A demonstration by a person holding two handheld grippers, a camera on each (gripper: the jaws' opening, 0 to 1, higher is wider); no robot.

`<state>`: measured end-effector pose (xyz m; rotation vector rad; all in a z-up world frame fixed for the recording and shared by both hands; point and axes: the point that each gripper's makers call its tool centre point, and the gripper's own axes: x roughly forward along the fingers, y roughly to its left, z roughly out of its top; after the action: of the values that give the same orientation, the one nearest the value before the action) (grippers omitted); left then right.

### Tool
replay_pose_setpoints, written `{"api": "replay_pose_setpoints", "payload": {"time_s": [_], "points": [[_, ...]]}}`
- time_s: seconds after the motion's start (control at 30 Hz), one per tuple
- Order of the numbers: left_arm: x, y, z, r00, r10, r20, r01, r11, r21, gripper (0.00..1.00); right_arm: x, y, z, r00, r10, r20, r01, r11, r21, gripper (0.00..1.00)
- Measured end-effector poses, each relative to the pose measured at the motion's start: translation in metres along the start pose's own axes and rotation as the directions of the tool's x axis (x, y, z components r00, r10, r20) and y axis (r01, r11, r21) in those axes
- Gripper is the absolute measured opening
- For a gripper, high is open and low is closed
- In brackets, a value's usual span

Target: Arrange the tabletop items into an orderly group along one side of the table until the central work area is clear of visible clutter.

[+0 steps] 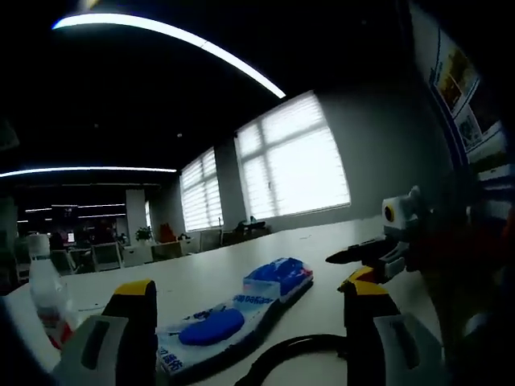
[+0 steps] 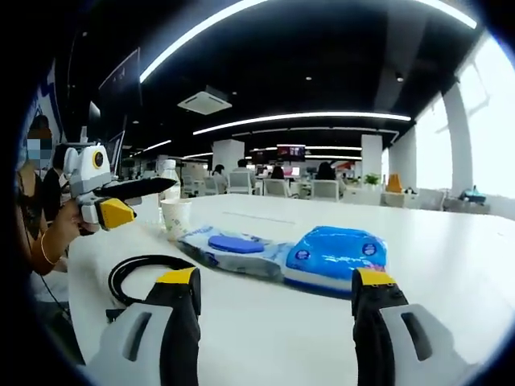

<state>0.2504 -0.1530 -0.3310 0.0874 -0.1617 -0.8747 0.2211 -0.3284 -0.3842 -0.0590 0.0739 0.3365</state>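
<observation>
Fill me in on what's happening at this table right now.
A person is holding a two-jaw gripper in each hand over a white table, and neither is gripping anything. The left gripper and the right gripper are both open, aimed from opposite sides at a blue wet-wipes pack lying flat mid-table. A looped black cable, a paper cup and a white bottle also sit on the table. Nothing looks grouped to one side yet.

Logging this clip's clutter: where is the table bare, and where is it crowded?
Bare: the tabletop beyond the blue wipes pack, toward the windows. Crowded: paper cup, flat blue pouch and black cable cluster near the left gripper.
</observation>
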Motion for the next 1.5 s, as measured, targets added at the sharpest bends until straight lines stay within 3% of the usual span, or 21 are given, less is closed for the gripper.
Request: {"api": "replay_pose_setpoints", "payload": {"time_s": [0.27, 0.47, 0.6, 0.63, 0.77, 0.9, 1.0, 1.33, 1.5], "points": [[-0.021, 0.011, -0.007, 0.999, 0.035, -0.012, -0.036, 0.998, -0.059, 1.00, -0.002, 0.011, 0.009, 0.999, 0.008, 0.031, -0.008, 1.000, -0.003, 0.79], [-0.041, 0.022, -0.007, 0.998, 0.057, -0.040, -0.059, 0.997, -0.057, 1.00, -0.009, 0.014, 0.017, 0.999, 0.015, 0.047, -0.014, 1.000, -0.026, 0.93], [-0.055, 0.030, -0.005, 0.996, 0.084, -0.028, -0.085, 0.996, -0.020, 1.00, -0.012, 0.016, 0.019, 0.999, 0.020, 0.043, -0.019, 0.999, -0.026, 0.94], [-0.059, 0.034, -0.003, 0.996, 0.093, -0.007, -0.093, 0.995, -0.023, 1.00, -0.013, 0.016, 0.019, 0.999, 0.018, 0.041, -0.017, 1.000, -0.019, 0.94], [-0.074, 0.045, -0.006, 0.993, 0.116, -0.010, -0.116, 0.992, -0.050, 1.00, -0.018, 0.016, 0.019, 0.999, 0.022, 0.049, -0.025, 0.998, 0.057, 0.99], [-0.092, 0.061, -0.009, 0.985, 0.172, -0.016, -0.173, 0.984, -0.035, 1.00, -0.023, 0.012, 0.015, 0.999, -0.010, 0.035, 0.009, 1.000, 0.029, 1.00], [-0.107, 0.071, 0.003, 0.978, 0.200, 0.055, -0.200, 0.980, -0.022, 1.00, -0.027, 0.012, 0.016, 0.999, -0.019, 0.029, 0.019, 1.000, 0.009, 1.00], [-0.127, 0.081, 0.003, 0.971, 0.238, 0.035, -0.237, 0.971, -0.019, 1.00, -0.029, 0.017, 0.016, 0.999, -0.026, 0.025, 0.027, 0.999, -0.017, 1.00], [-0.140, 0.082, 0.002, 0.968, 0.252, 0.016, -0.252, 0.967, 0.037, 1.00, -0.038, 0.008, 0.020, 0.996, -0.079, 0.039, 0.081, 0.995, -0.064, 1.00]]}}
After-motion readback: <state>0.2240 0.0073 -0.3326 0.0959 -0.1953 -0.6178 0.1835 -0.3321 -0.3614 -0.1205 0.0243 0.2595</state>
